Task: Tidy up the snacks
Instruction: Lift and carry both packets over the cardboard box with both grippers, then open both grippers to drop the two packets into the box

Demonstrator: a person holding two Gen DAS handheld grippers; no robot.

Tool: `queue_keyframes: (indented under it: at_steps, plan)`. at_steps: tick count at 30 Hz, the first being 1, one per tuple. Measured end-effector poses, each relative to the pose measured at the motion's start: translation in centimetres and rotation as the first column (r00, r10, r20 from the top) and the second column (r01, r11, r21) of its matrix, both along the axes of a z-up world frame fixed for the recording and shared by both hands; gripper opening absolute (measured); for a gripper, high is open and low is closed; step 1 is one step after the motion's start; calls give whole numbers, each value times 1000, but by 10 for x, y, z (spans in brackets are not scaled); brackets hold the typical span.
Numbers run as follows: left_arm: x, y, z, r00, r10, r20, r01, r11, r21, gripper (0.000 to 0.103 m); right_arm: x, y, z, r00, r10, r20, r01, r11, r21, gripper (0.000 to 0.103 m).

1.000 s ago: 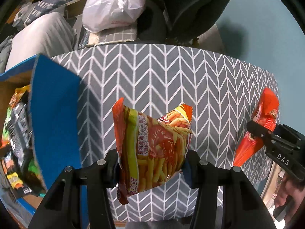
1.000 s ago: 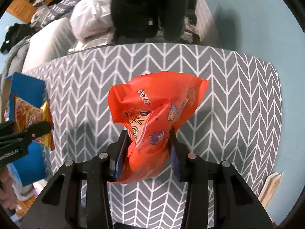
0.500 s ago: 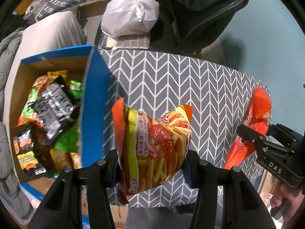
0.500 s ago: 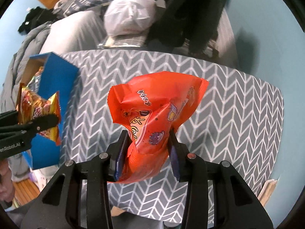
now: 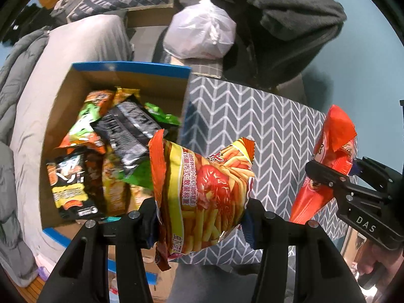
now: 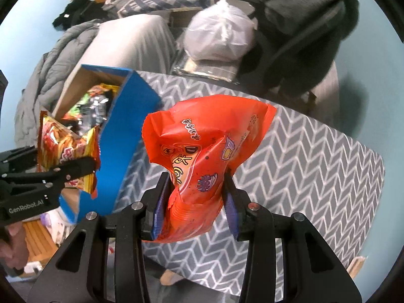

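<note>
The left gripper [image 5: 200,221] was clamped on a yellow-and-red fries bag [image 5: 202,192], held above the edge of an open blue box [image 5: 131,65] full of snack packets. The right gripper [image 6: 194,203] was clamped on an orange snack bag [image 6: 202,149] above the grey chevron table [image 6: 315,166]

both wrist views look steeply down, close; share box [image 5: 131,69], table [image 6: 315,156].

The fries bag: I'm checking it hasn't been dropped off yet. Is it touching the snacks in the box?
Apart. In the left wrist view the fries bag hangs clamped in the left gripper, above the snacks in the box.
</note>
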State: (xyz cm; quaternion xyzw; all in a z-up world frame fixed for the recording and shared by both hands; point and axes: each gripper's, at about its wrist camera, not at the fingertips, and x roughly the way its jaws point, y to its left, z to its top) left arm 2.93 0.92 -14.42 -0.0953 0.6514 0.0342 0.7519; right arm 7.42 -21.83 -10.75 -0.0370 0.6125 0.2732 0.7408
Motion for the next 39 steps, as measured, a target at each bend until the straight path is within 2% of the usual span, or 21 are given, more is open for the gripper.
queue_keyframes:
  at_steps: [11,21,35,39]
  plan:
    - [-19,61,10,993,115,33,-116,993,8,52,0,79,23,994,105,28,-107,992,70,39]
    - [-41,116,5,975,222,24,-222,975,21,52,2,157,23,977,212,23,-213,972,103,39]
    - [-65,158,-14,953,303,-17,-302,953,19,52,-19,225,9,933,359,-16,-358,932,54,40]
    - [-68,162,-16,948,318,-26,-318,948,10,57,-27,233,3,923,382,-37,-381,924,34,48]
